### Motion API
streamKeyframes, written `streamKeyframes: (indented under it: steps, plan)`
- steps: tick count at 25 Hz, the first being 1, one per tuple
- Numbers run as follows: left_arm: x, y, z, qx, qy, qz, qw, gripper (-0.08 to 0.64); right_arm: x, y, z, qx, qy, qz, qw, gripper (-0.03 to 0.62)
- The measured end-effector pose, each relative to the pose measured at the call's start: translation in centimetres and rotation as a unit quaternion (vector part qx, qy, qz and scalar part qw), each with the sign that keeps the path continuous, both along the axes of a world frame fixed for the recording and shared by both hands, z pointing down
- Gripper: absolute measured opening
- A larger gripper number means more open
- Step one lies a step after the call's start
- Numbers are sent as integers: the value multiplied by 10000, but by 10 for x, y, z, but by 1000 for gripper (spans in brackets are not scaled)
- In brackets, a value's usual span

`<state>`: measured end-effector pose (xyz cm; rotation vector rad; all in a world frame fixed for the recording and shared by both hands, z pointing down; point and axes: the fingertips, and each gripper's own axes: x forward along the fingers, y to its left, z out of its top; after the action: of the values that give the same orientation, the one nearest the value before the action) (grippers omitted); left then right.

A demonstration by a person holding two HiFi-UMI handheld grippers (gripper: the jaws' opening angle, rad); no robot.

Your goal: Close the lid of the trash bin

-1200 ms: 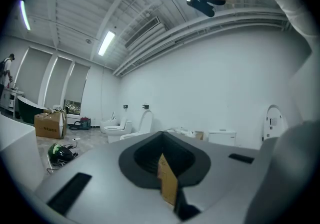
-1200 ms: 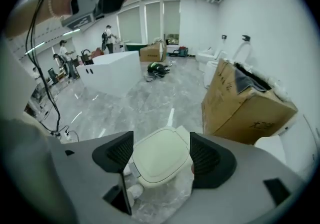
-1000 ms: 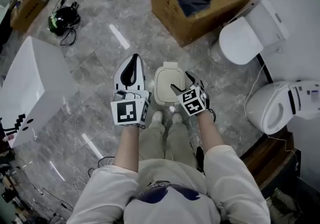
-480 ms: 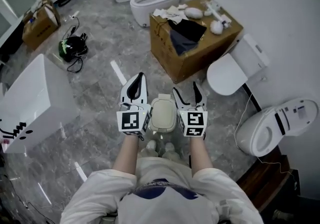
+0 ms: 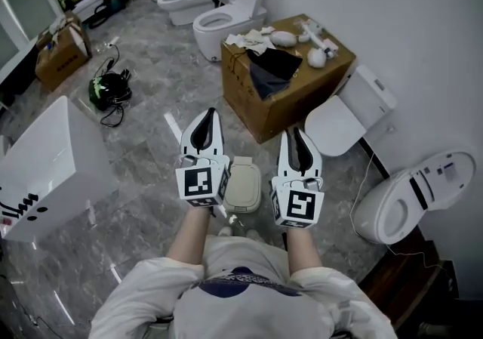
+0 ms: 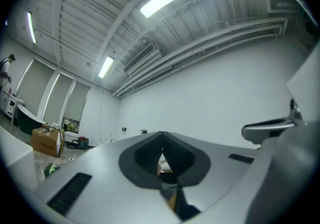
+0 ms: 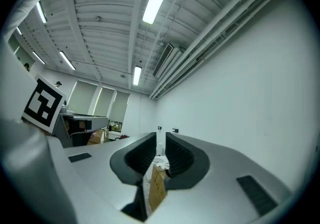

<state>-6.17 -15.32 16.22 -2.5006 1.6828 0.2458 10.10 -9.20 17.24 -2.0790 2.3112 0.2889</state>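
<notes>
A grey marble floor carried a white box, a cardboard box and toilets. The trash bin, lid down, stood between both grippers. The left gripper was closed and empty. The right gripper had just been closing, its jaws narrowly apart on nothing.
</notes>
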Motion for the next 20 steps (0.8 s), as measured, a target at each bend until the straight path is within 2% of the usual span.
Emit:
streamKeyframes:
  steps: [1, 2, 12, 20]
  plan:
    - [0, 2, -3, -18, 36, -11, 10000, -1, 4, 3, -4, 59, -36, 100, 9999, 31]
    - [0, 3, -7, -30, 82, -12, 10000, -2, 8, 6, -8, 101, -58, 183, 9998, 8]
    - [14, 17, -25, 77, 261, 134, 9995, 0, 38, 3, -24, 149, -356, 533, 9978, 8]
    - [17, 23, -29, 160, 160, 181, 9996, -2, 37, 4, -26, 197, -401, 533, 9976, 9]
